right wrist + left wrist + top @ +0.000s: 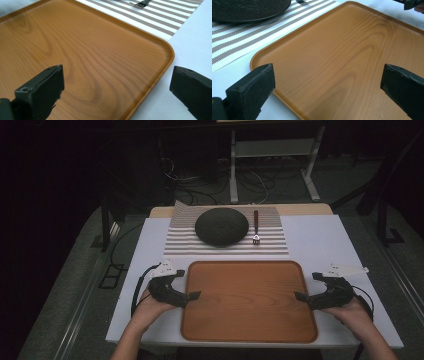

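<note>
A wooden tray (249, 301) is seen lying flat on the white tabletop (312, 240), near the person's edge. The left tool (184, 287) is held at the tray's left rim and the right tool (309, 287) at its right rim, each pointed inward toward the tray. Both tools are held with jaws spread wide, and nothing is gripped between them. In the left gripper view, the tray's rounded corner (255, 60) is seen between the two black jaws of the left tool (328, 80), with one jaw over the white tabletop and the other over the wood. In the right gripper view, the tray's far right corner (170, 50) is framed by the jaws of the right tool (117, 82); whether either jaw touches the rim cannot be told. Beyond the tray, a striped placemat (180, 242) is laid out, on which a dark round plate (221, 226) is set. A fork (256, 227) is placed just beside the plate, on its right.
</note>
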`<state>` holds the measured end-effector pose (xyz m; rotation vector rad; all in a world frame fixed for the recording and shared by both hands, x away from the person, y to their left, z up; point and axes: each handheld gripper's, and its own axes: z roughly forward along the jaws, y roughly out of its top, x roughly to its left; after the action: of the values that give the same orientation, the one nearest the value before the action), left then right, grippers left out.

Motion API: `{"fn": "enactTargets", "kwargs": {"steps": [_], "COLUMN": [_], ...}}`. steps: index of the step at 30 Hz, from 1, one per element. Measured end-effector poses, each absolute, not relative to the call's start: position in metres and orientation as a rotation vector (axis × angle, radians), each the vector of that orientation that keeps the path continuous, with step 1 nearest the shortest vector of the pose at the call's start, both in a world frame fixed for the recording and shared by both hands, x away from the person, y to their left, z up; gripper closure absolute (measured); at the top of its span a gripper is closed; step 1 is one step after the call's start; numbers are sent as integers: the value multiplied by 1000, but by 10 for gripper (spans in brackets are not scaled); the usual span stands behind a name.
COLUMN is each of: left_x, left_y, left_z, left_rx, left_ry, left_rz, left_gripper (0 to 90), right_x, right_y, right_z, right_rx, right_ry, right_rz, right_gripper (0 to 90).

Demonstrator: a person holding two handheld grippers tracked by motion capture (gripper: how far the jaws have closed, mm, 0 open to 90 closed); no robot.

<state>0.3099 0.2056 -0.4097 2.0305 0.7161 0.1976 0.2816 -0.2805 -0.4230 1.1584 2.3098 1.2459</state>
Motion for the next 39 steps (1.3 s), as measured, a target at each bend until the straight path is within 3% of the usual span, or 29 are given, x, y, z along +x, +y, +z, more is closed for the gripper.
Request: {"fn": "enactTargets", "kwargs": {"steps": [39], "left_x": [308], "left_y": [203], "left_z": [-413], "left_rx": [2039], "left_ry": [712], "left_rz": [187], "left_gripper": [0], "right_x": [317], "right_y": [-267], "right_z": [-413], "right_rx": [1241], "right_ry": [2311], "right_rz": [1153], "right_gripper": [0]}}
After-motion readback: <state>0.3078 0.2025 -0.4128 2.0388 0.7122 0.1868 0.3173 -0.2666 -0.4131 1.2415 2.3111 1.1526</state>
